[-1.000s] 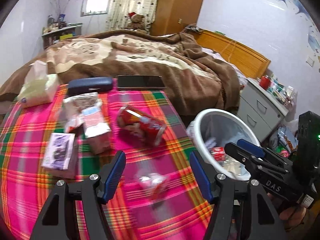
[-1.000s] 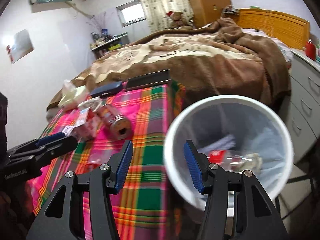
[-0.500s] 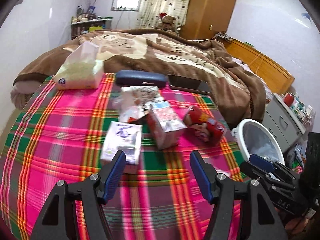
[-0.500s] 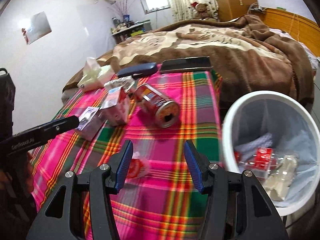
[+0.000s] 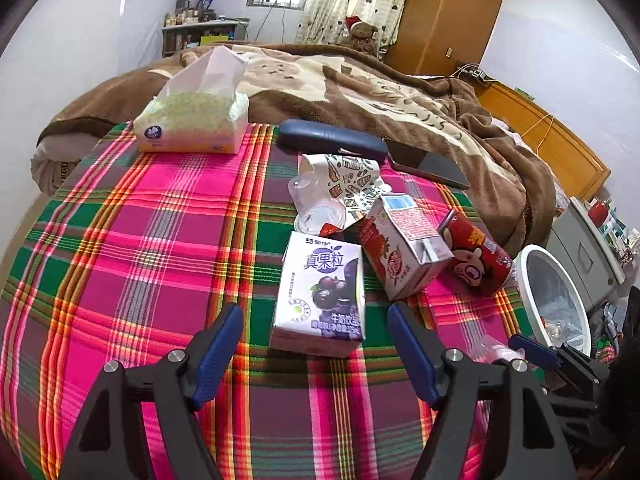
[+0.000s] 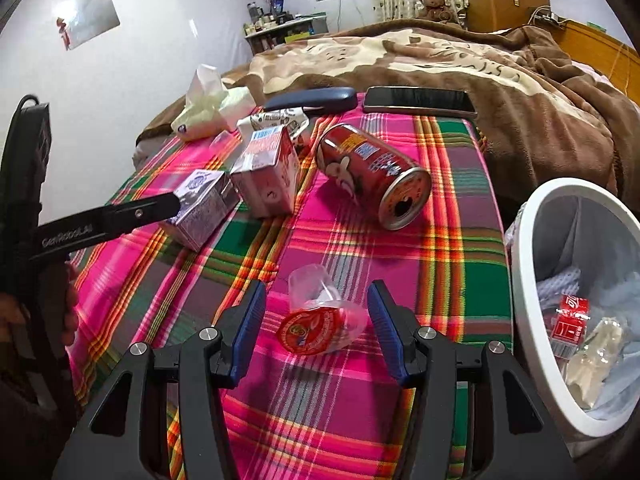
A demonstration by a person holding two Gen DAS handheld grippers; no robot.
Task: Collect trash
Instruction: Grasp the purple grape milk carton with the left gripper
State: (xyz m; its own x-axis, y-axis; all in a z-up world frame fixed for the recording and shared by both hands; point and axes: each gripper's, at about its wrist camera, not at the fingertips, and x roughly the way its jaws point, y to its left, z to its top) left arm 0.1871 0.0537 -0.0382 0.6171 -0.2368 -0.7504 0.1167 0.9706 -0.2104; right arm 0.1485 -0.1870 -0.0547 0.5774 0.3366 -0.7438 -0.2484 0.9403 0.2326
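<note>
Left wrist: left gripper jaws wide, empty, straddling purple carton on plaid surface.
Right wrist: right gripper jaws wide, flanking crumpled clear cup, untouched; white bin beside.

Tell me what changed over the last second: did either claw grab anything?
No grab yet. The left claw swung from the table's bin side to face the purple milk carton. The right claw swung from over the trash bin to straddle the clear plastic cup, jaws open. The can, red carton and bin contents lie where they were.
</note>
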